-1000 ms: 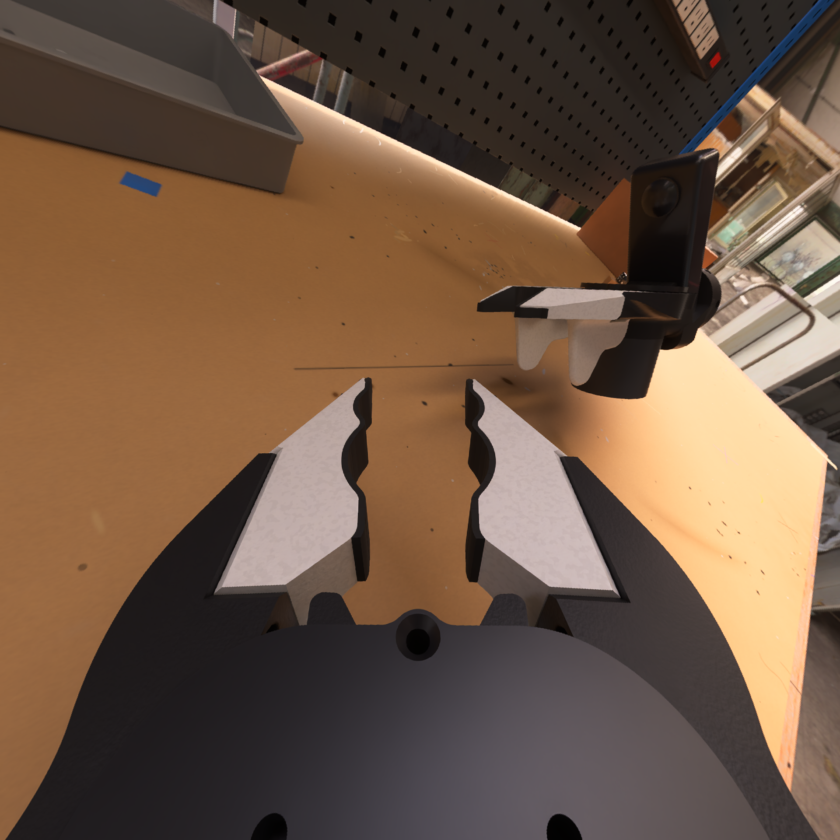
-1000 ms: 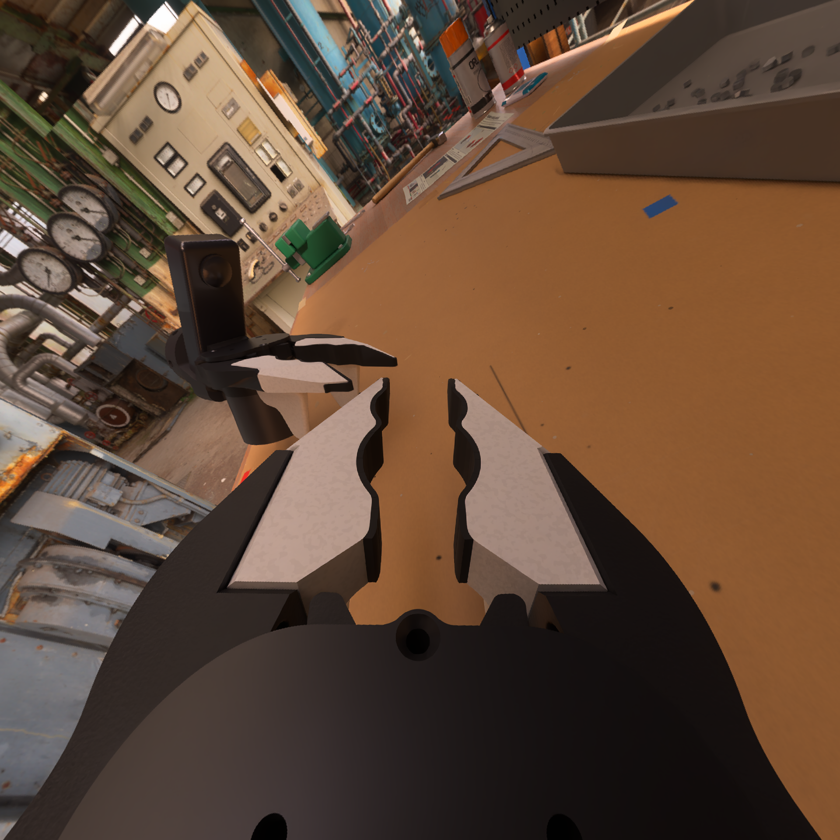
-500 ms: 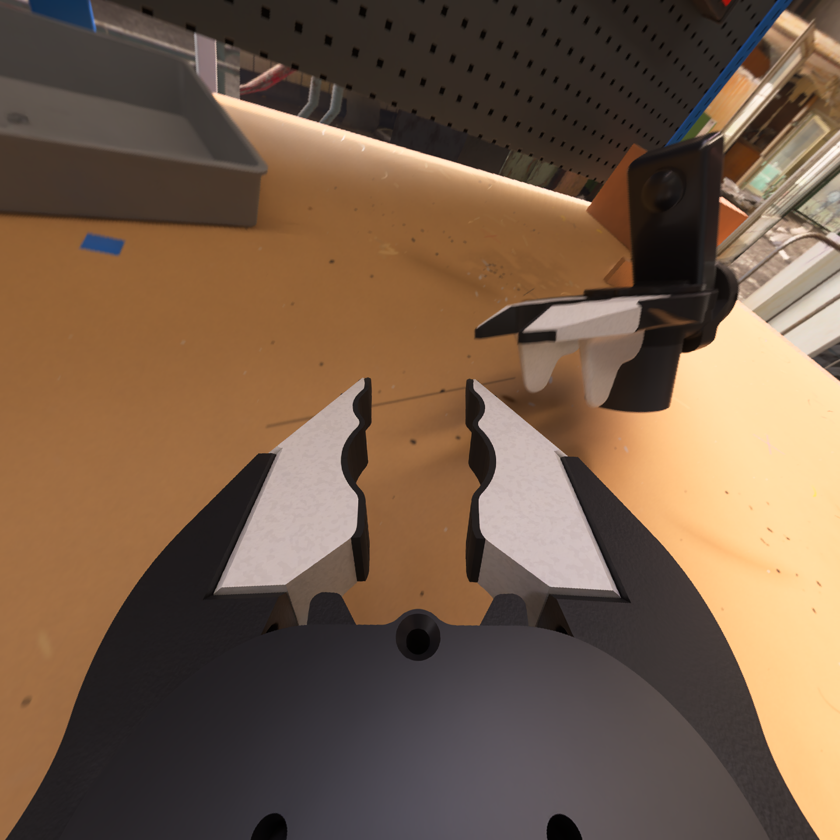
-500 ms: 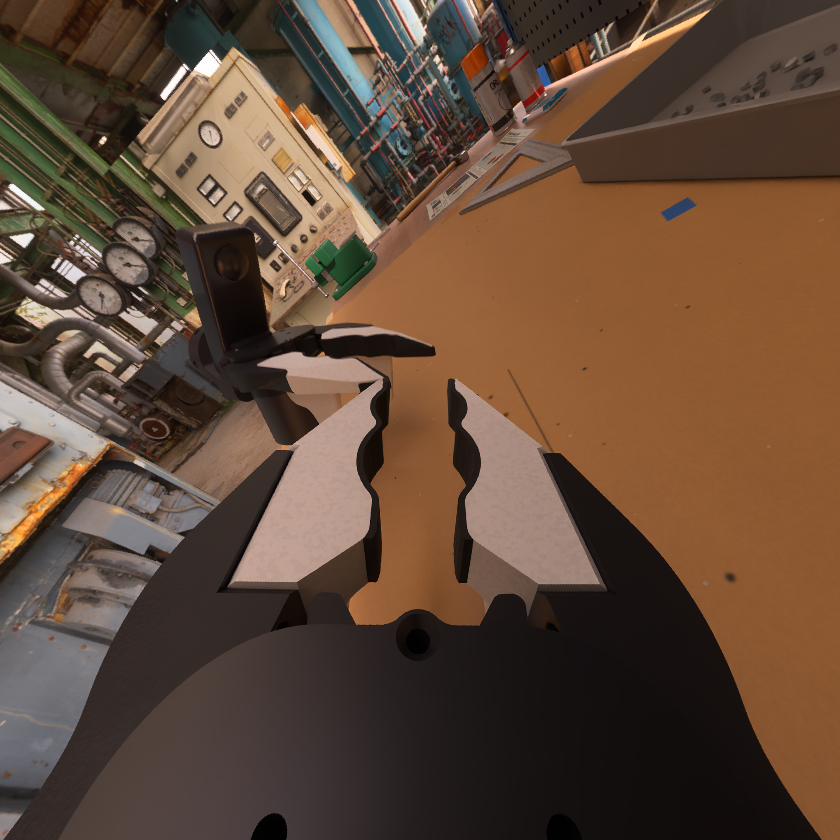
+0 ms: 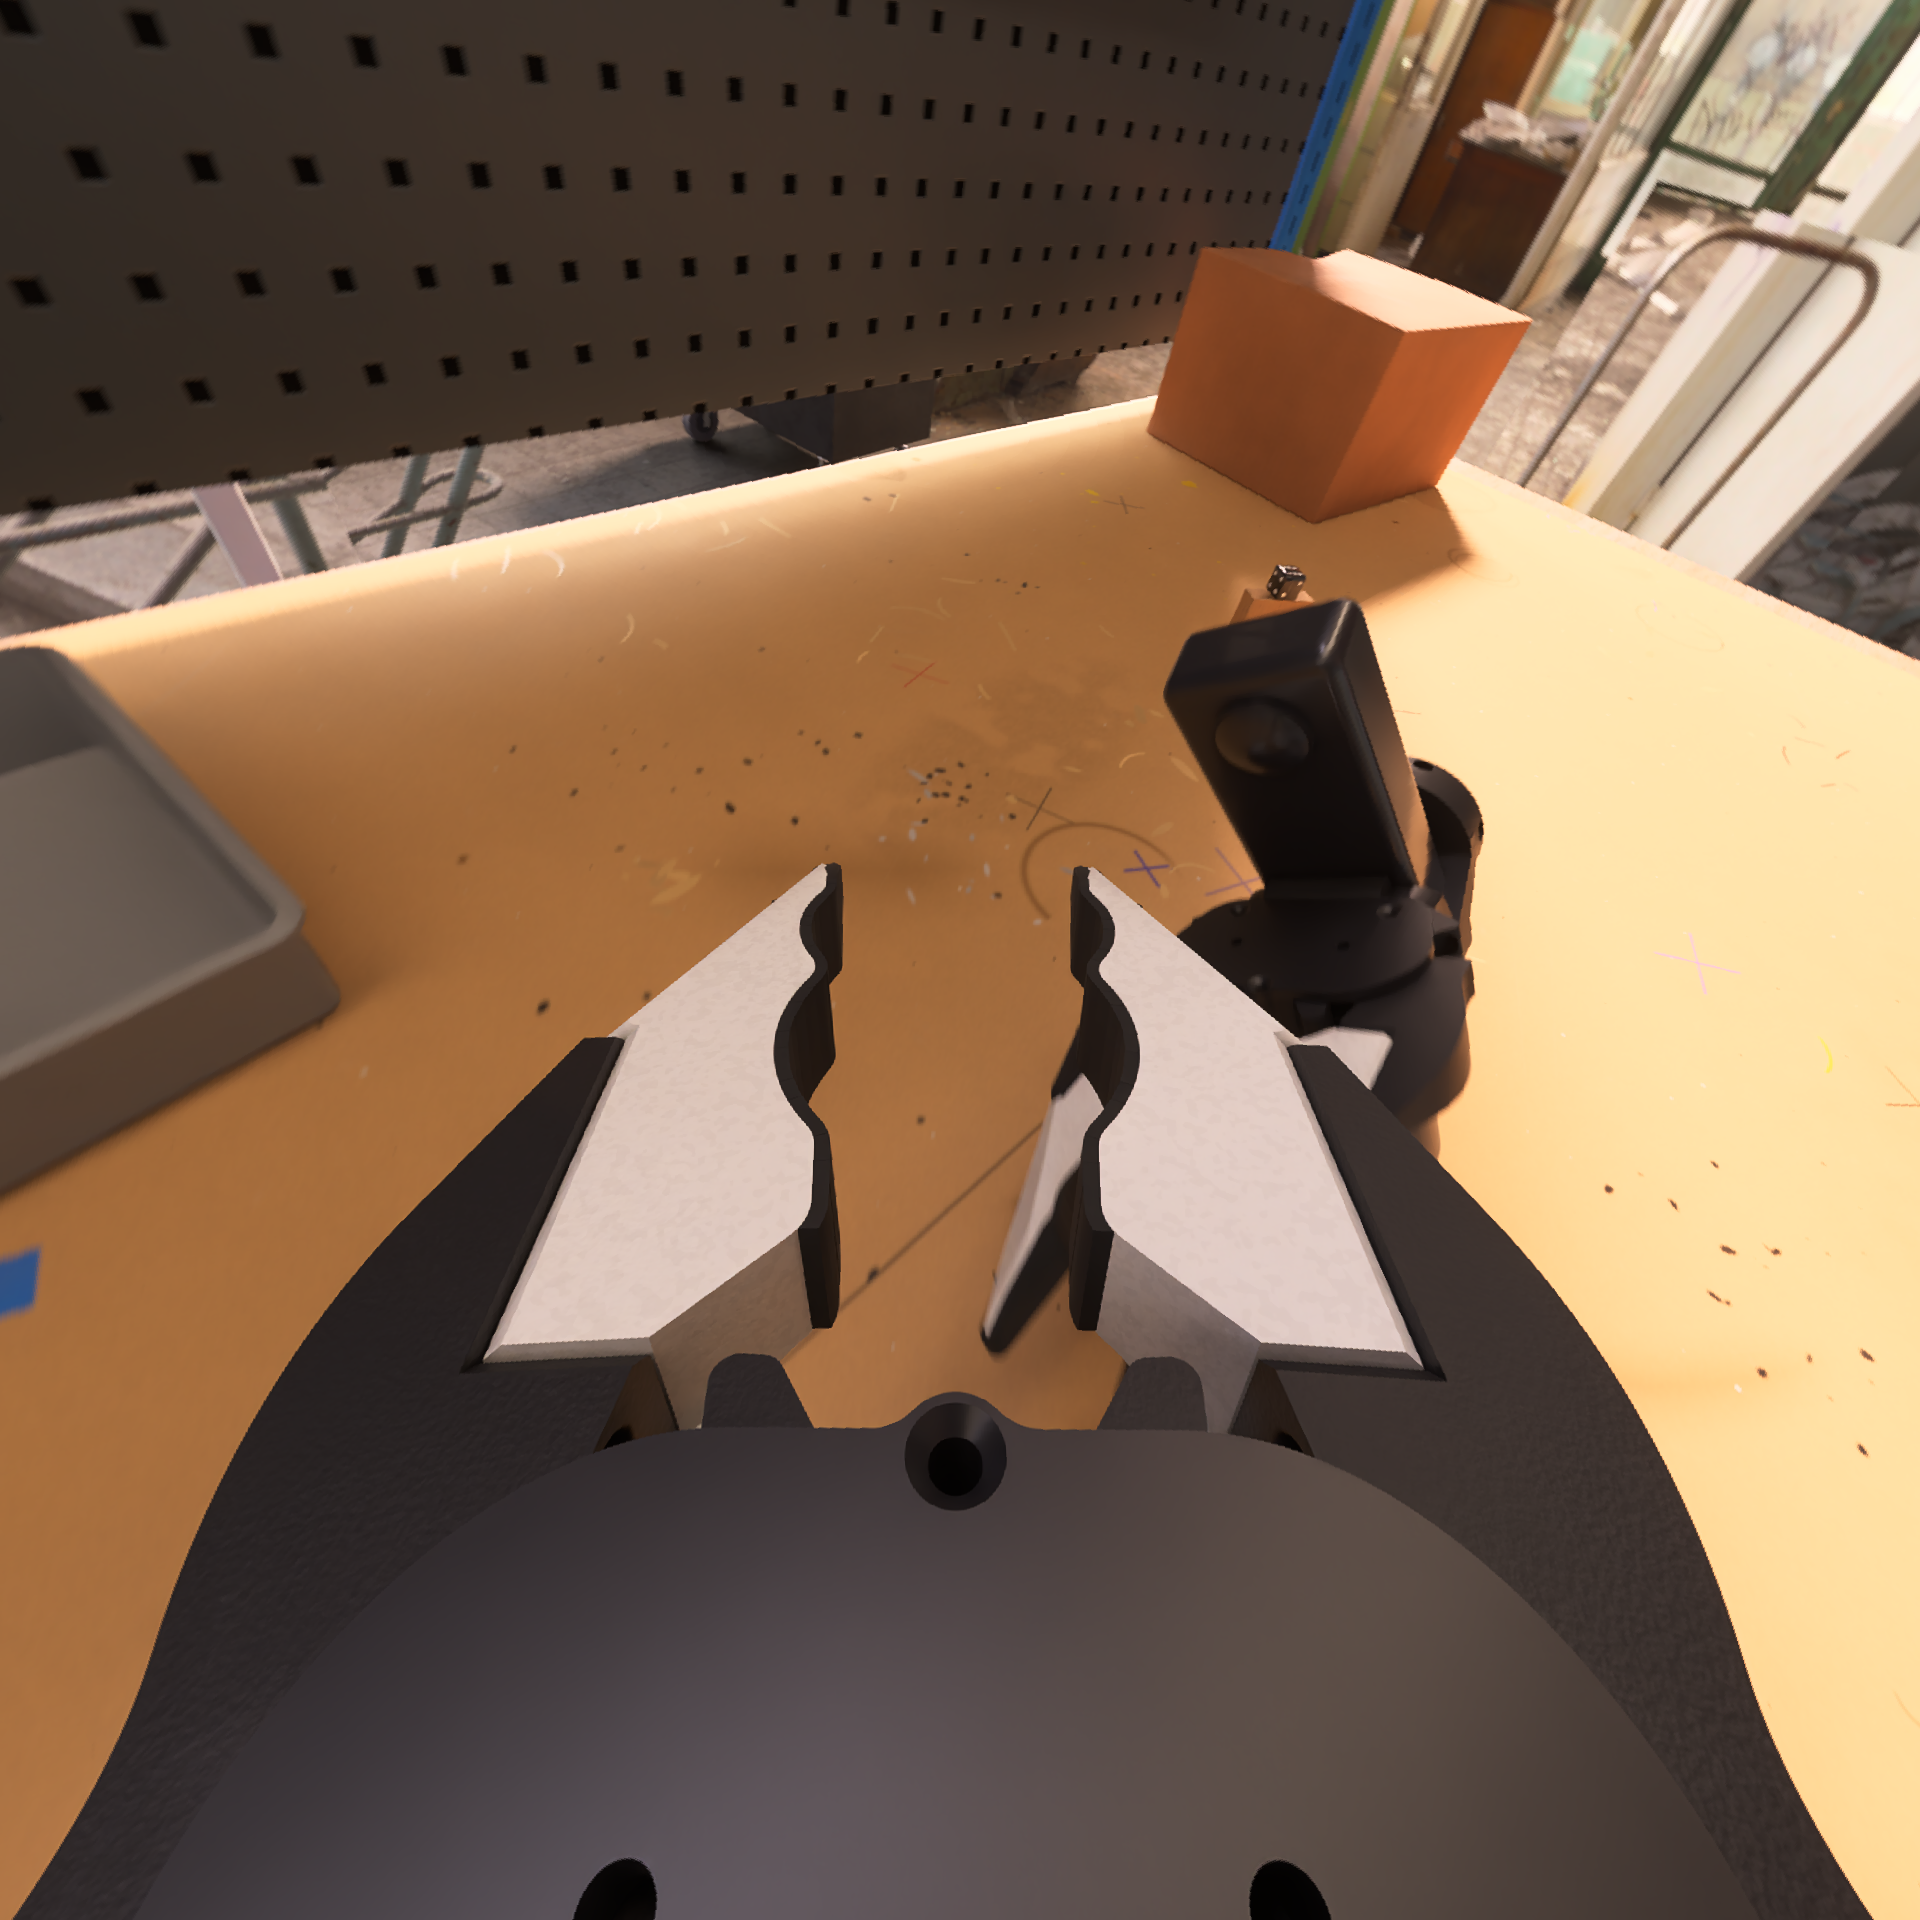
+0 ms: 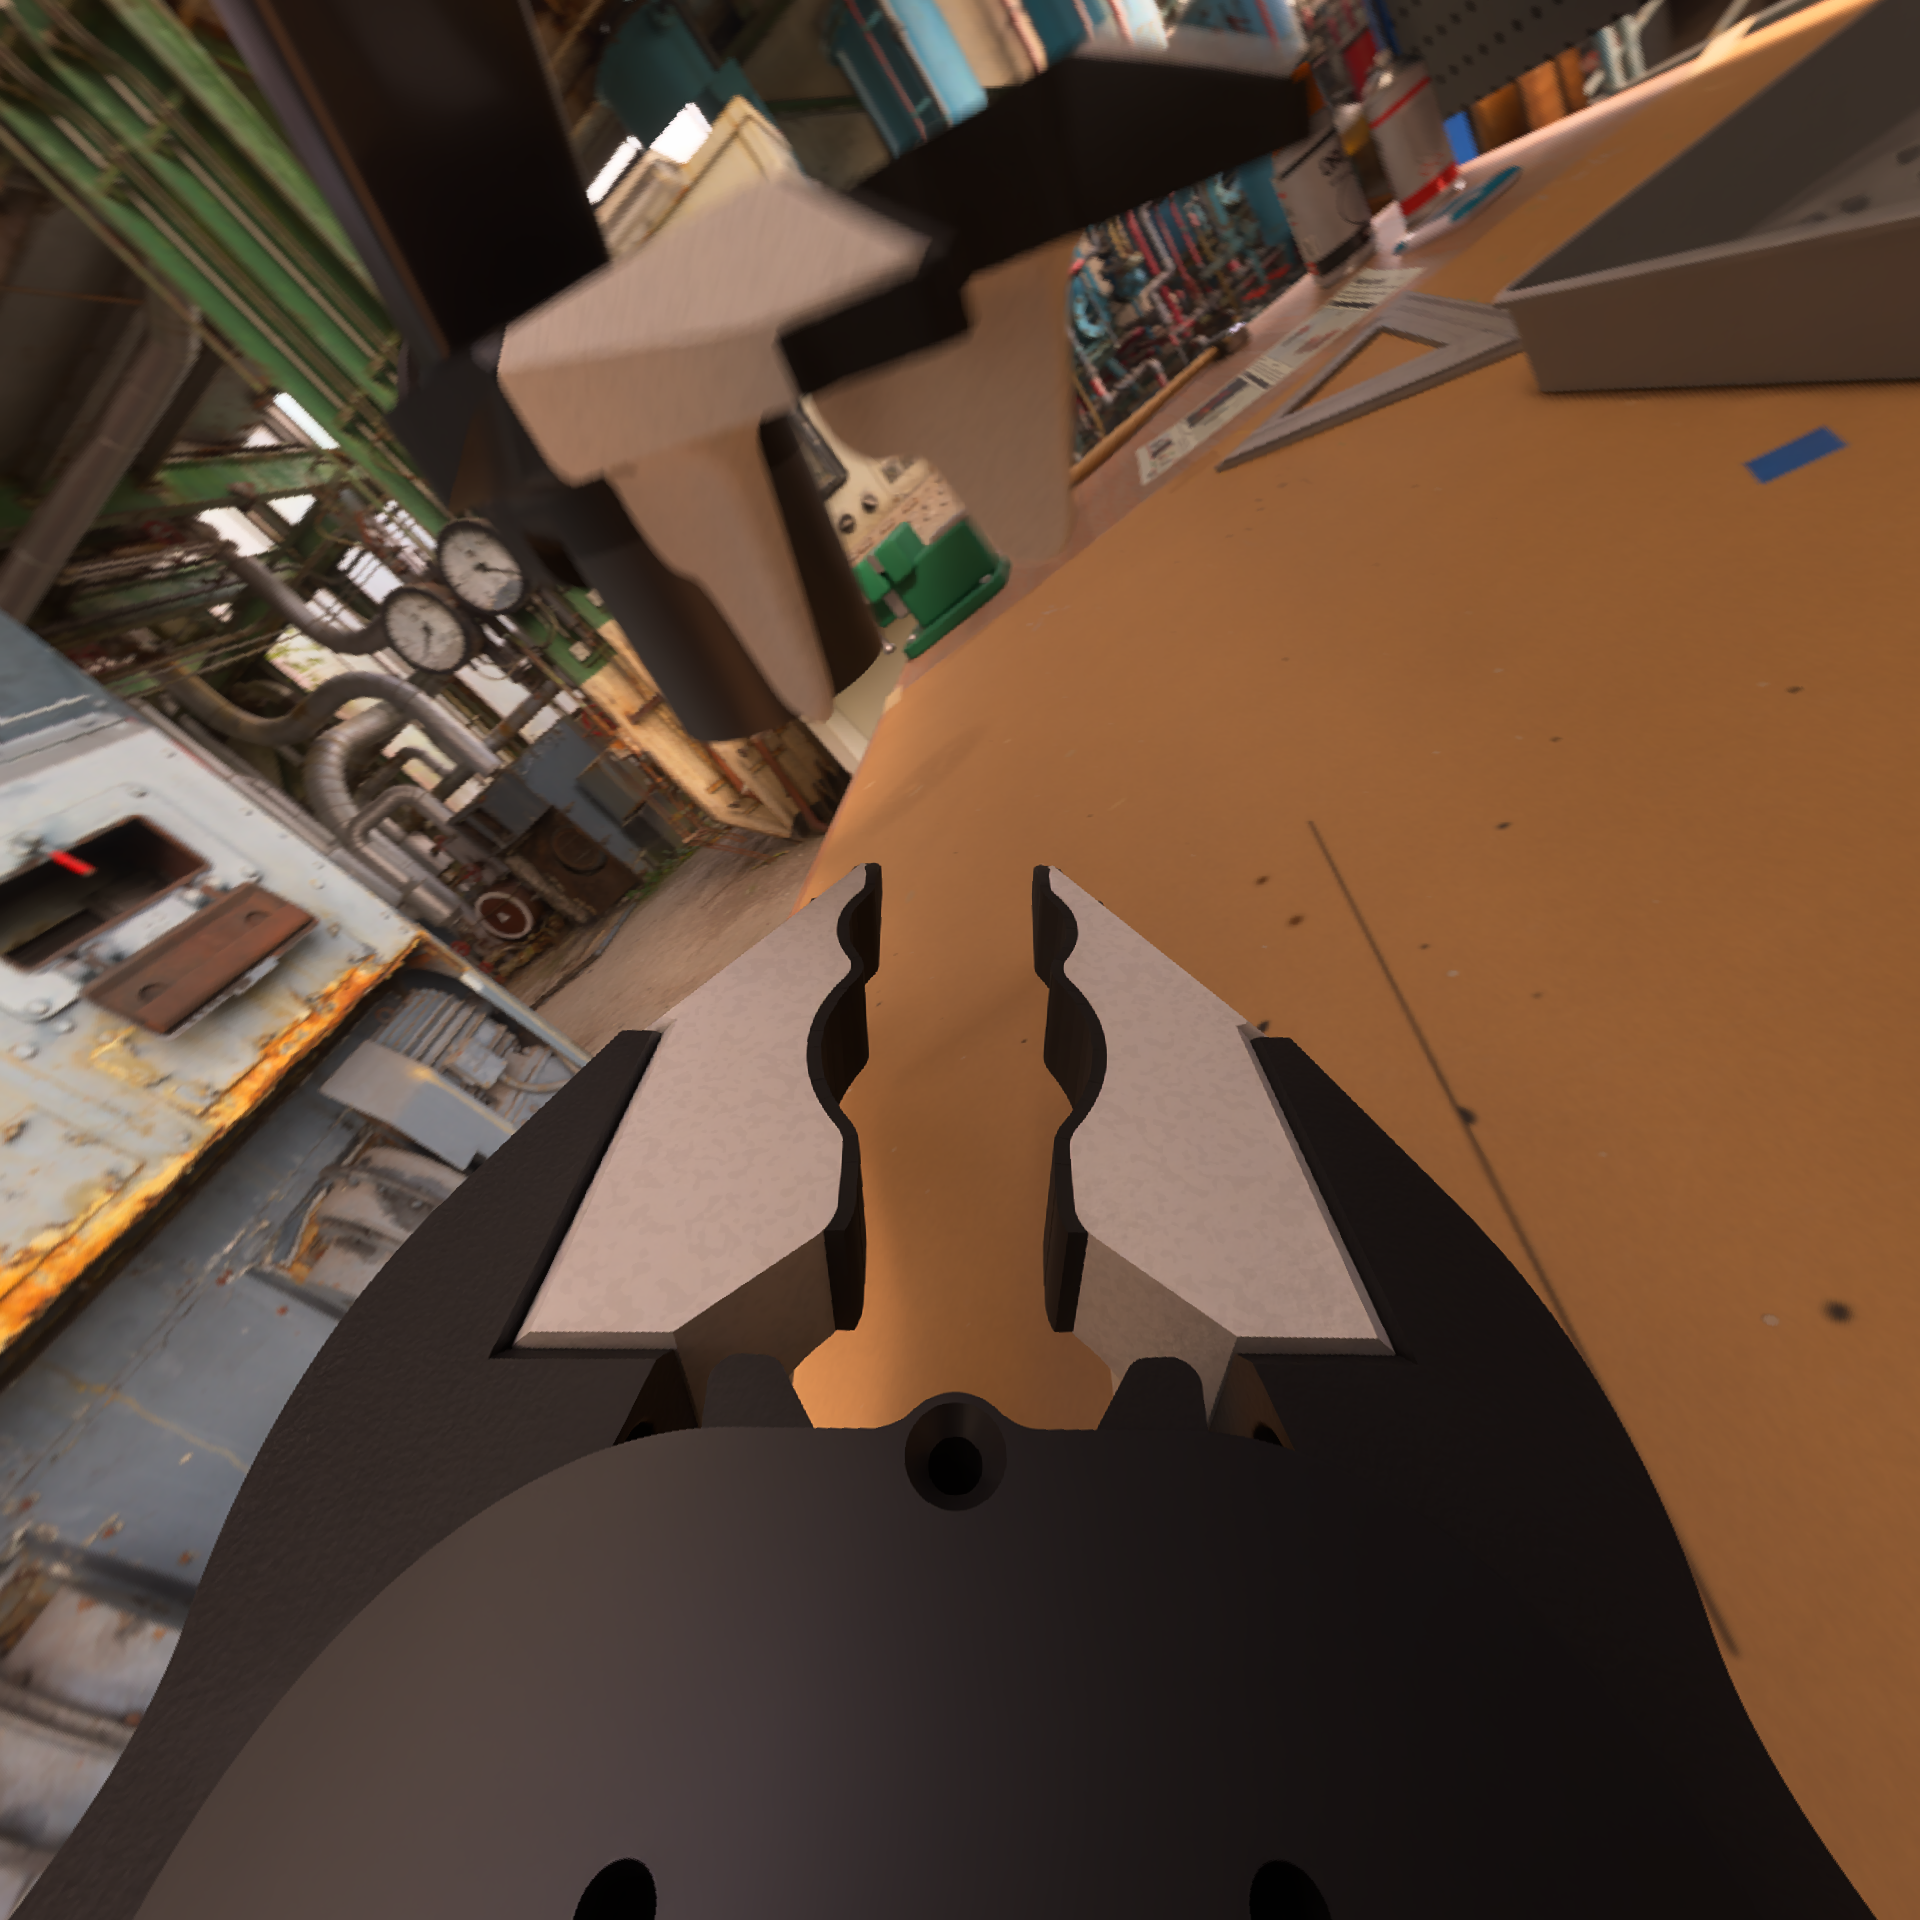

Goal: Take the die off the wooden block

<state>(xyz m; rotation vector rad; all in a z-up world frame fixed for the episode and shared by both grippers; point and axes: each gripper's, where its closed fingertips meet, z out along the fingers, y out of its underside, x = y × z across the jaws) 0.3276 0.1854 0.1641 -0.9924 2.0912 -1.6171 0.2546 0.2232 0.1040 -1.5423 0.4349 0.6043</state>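
Status: both my claws are spread and empty, nothing pinched yet. Left gripper (image 5: pixel 954 883) hovers over the orange bench (image 5: pixel 727 727), fingers aimed toward the far edge. Right gripper (image 5: pixel 1195 1174) sits just right of it and lower, its fingers passing under my left claw's right finger, camera stalk sticking up.

Die (image 5: pixel 1287 582) is far right, small and black with white pips, still on top of the wooden block (image 5: pixel 1270 611). Only a sliver of that block shows above the right gripper's camera housing, which hides the rest. Bigger orange block (image 5: pixel 1340 374) sits beyond it near the far right corner; grey tray (image 5: pixel 156 935) is at the left.

Right wrist view doesn't show the die at all: right gripper (image 6: pixel 956 883) looks along the bench toward the tray (image 6: pixel 1714 301), with the left claw looming blurred overhead.

My read: approach stage, task not started. The die is well apart from both claws. The two claws are crowding each other, so whichever one goes needs to clear the other first, then come down narrow on a tiny target without knocking the block.
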